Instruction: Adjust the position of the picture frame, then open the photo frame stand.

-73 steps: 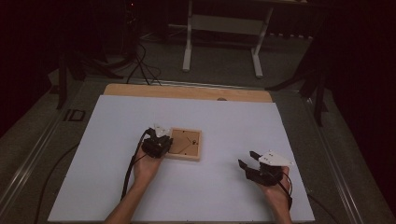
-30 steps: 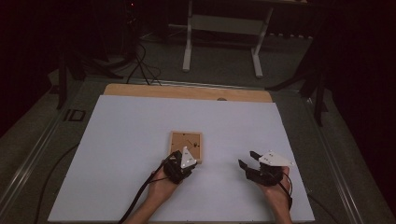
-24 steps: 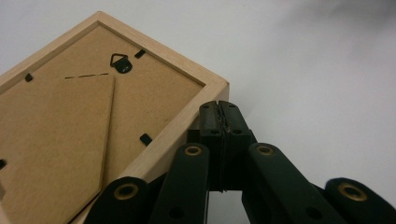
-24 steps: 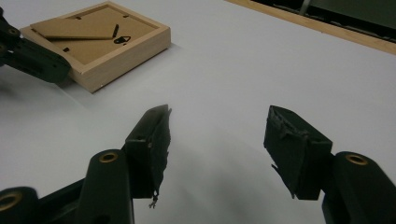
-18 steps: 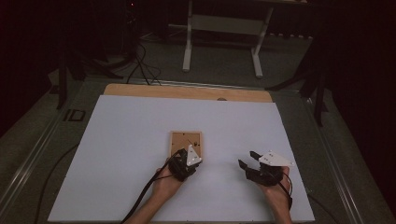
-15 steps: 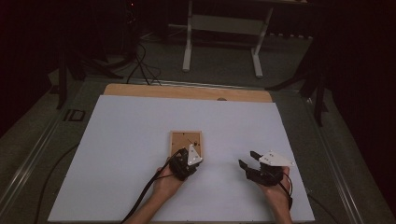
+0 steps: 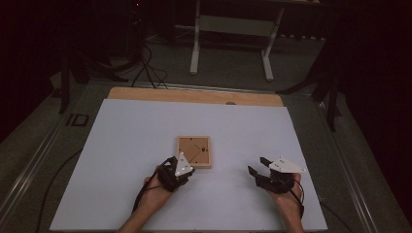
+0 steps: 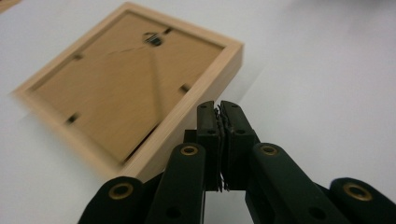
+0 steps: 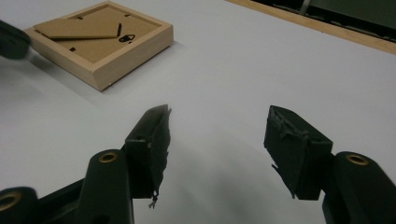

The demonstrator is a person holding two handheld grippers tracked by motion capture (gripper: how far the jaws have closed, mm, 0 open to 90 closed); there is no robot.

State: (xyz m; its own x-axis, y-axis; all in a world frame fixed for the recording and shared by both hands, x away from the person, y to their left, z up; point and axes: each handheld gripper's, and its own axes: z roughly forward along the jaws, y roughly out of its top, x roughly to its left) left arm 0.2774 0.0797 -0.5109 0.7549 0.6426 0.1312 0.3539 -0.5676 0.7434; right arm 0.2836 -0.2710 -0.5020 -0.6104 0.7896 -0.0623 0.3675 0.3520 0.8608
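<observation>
In the lower middle of the high view, the left hand [image 7: 154,193] comes up from the bottom edge, its forearm slanting toward the upper right. It holds the left gripper [image 7: 187,166], which points to the upper right. In the left gripper view its fingers [image 8: 208,140] are pressed flat together with nothing between them. At the lower right, the right hand [image 7: 287,201] holds the right gripper [image 7: 257,166] pointing to the upper left, its fingers [image 9: 147,135] spread wide apart.

Dim high view with black surroundings; brighter gripper views, motion-blurred frame [image 8: 126,88] edge, soft shadows.
</observation>
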